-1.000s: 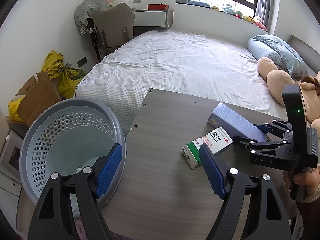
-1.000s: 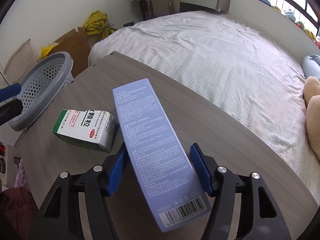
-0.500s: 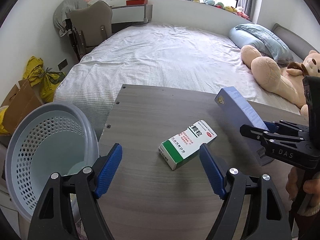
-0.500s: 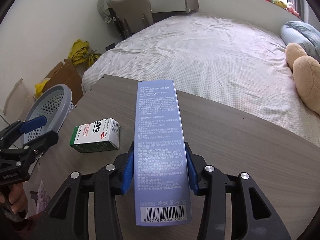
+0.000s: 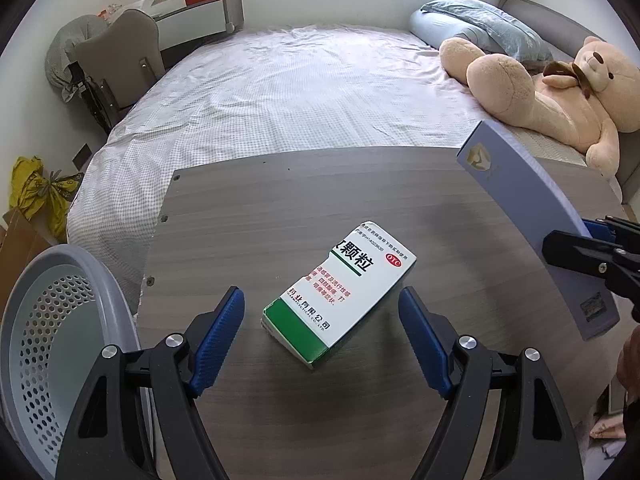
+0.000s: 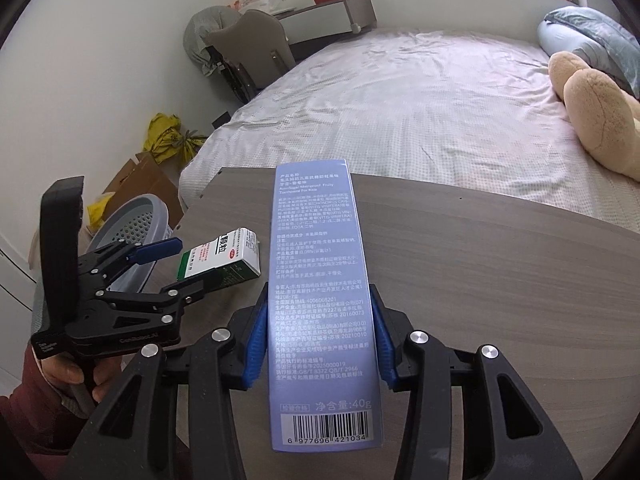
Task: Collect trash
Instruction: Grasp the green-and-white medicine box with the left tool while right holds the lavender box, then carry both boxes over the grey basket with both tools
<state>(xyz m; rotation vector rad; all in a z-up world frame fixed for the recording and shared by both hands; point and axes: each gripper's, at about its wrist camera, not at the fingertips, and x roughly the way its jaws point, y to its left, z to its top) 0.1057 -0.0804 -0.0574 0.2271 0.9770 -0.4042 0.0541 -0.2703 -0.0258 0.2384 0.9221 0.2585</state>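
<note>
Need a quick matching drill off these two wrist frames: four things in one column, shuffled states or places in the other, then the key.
Things:
1. blue carton
2. green and white box
3. grey basket
4. left gripper

States or places:
A. open, one finger either side of a box
B. lying flat on the table
C. beside the table's left edge
D. clamped in the right gripper, lifted off the table

Pairs: 1-D, 2-B, 3-C, 4-A

Two cartons, one blue [image 6: 324, 304] and one green-and-white [image 5: 340, 296], one basket [image 5: 48, 344], one teddy bear [image 5: 560, 92].
</note>
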